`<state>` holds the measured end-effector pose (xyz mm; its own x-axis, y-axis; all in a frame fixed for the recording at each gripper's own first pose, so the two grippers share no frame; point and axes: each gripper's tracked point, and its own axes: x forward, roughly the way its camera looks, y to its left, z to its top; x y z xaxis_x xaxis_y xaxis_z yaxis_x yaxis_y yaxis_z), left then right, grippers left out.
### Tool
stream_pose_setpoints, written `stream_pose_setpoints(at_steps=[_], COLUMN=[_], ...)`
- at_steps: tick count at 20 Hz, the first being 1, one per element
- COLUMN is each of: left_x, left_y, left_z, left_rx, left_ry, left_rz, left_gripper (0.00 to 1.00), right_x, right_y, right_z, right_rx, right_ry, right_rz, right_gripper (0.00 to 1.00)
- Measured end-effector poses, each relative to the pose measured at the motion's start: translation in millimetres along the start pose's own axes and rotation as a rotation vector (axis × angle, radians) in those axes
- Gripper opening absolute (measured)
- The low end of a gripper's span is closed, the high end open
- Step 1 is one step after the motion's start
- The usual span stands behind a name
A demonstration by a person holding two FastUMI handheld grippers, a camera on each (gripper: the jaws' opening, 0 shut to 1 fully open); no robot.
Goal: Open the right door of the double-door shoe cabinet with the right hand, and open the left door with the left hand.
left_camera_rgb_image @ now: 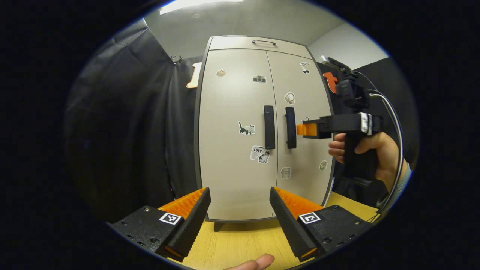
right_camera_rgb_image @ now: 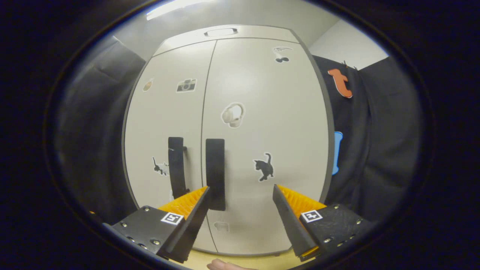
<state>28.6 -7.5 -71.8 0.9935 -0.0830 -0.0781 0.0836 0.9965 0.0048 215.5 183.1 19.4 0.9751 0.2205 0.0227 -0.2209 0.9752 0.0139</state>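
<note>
While both doors (left_camera_rgb_image: 236, 131) closed: right hand-held gripper (right_camera_rgb_image: 240, 221) gaping near right handle (right_camera_rgb_image: 215, 172), left hand-held gripper (left_camera_rgb_image: 240, 221) likewise.

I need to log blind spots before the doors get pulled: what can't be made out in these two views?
- Cabinet inside: hidden, both doors shut.
- Right door handle, lower end: right gripper view, covered by the right gripper's own finger.
- Left door handle, lower end: the same finger cuts it off.
- Right gripper's tips, left gripper view: side-on, so contact with the door can't be judged.
- Left gripper: open, well short of the cabinet.
</note>
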Motion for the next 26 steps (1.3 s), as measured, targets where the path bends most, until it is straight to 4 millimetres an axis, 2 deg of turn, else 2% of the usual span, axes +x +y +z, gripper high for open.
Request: stream_pose_setpoints(at_steps=[1, 2, 3, 5, 7, 8, 9, 10, 11, 12, 13, 14, 15, 16, 26], left_x=[-0.5, -1.6, -2.0, -2.1, -0.7, -0.9, -1.6, -0.8, -0.5, -1.1, -2.0, -3.2, -4.3, -5.0, -29.5], left_y=[2.0, 3.2, 3.5, 7.5, 12.4, 15.0, 17.4, 18.8, 18.9, 17.8, 17.4, 18.1, 19.5, 21.1, 25.2], left_z=[-1.7, -4.7, -7.3, -9.5, -10.8, -10.5, -10.2, -10.7, -11.2, -12.4, -13.6, -15.2, -15.9, -16.5, -12.1], left_rx=[0.006, 0.005, -0.002, -0.009, -0.001, 0.004, 0.006, 0.004, -0.001, -0.004, -0.006, -0.004, -0.002, -0.002, -0.018], left_ry=[0.0, 0.003, 0.007, 0.009, 0.01, 0.006, 0.002, 0.002, 0.005, 0.008, 0.013, 0.018, 0.022, 0.026, 0.028], left_rz=[0.0, -0.003, -0.01, -0.011, -0.004, 0.001, 0.006, 0.009, 0.007, 0.003, 0.004, 0.008, 0.015, 0.02, 0.07], left_gripper=[0.98, 0.98, 0.98, 0.98, 0.98, 0.98, 0.98, 0.98, 0.98, 0.98, 0.98, 0.98, 0.98, 0.98, 0.98], right_x=[8.5, 16.9, 23.4, 35.3, 42.6, 37.5, 43.1, 43.9, 44.4, 55.1, 43.8, 44.7, 43.2, 44.7, 11.3], right_y=[2.0, 4.7, 12.7, 11.0, 16.4, 15.3, 18.3, 23.3, 38.1, 37.7, 45.2, 41.5, 41.0, 40.3, 33.5], right_z=[0.7, 2.0, 2.6, 1.8, -3.6, 3.3, -0.6, 1.3, -0.1, -6.5, -0.5, -0.9, -2.2, -2.9, 2.0], right_rx=[0.004, 0.012, 0.032, 0.044, 0.061, 0.056, 0.041, 0.04, 0.05, 0.04, 0.029, 0.035, 0.026, 0.025, 0.061], right_ry=[0.0, 0.001, 0.003, 0.008, 0.034, 0.006, 0.017, 0.01, 0.014, 0.029, 0.05, 0.053, 0.07, 0.078, 0.052], right_rz=[-0.013, -0.02, 0.003, -0.023, -0.008, -0.004, -0.002, 0.01, 0.064, 0.03, 0.024, 0.016, 0.025, 0.04, 0.144], right_gripper=[0.94, 0.98, 0.94, 0.96, 0.9, 0.86, 0.78, 0.75, 0.65, 0.52, 0.24, 0.27, 0.19, 0.17, 0.17])
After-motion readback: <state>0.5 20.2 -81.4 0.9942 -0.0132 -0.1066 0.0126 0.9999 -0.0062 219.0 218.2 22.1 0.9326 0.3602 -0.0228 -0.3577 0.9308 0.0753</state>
